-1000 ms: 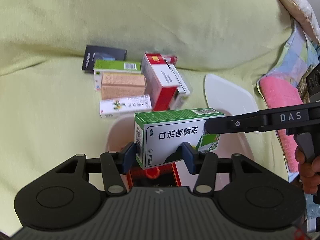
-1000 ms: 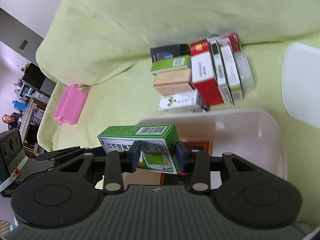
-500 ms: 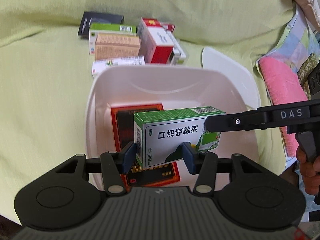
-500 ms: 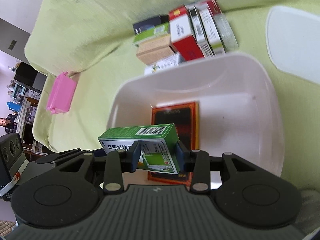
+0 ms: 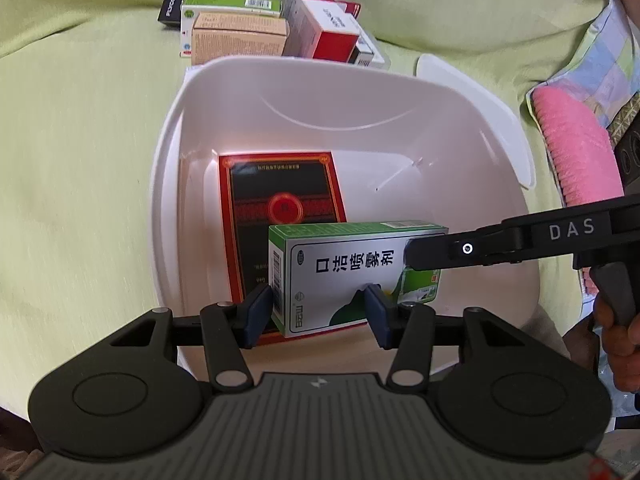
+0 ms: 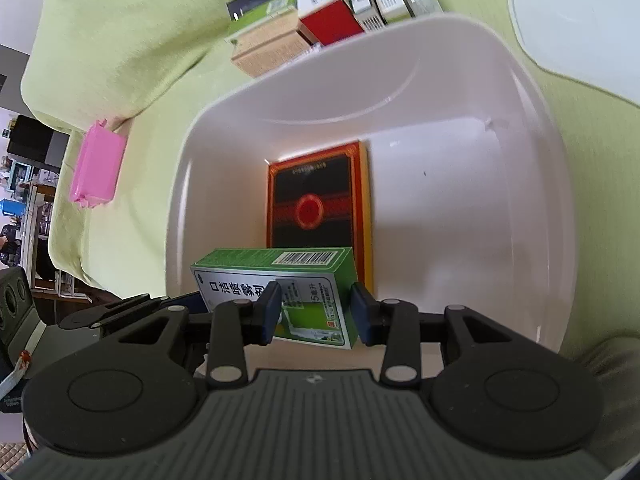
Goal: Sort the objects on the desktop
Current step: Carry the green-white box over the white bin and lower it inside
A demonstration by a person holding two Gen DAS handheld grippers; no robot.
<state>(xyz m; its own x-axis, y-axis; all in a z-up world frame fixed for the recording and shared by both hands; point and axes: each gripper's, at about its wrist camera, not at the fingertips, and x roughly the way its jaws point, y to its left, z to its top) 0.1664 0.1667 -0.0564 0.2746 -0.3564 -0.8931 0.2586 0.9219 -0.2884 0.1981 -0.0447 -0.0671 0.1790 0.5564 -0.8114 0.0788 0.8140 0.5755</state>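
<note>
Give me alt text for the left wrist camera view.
Both grippers, left gripper and right gripper, clamp a green-and-silver cardboard box above a white plastic tub holding a flat red-and-black box; more cartons sit behind on green cloth.

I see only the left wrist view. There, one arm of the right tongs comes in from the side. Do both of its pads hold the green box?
Observer: Yes. In the right wrist view the right tongs are shut on the green box, with one pad on its printed face and the other on the far side.
Operator: Is something left of the white tub, outside my view?
Observer: A pink box lies on the green cover, apart from the white tub.
</note>
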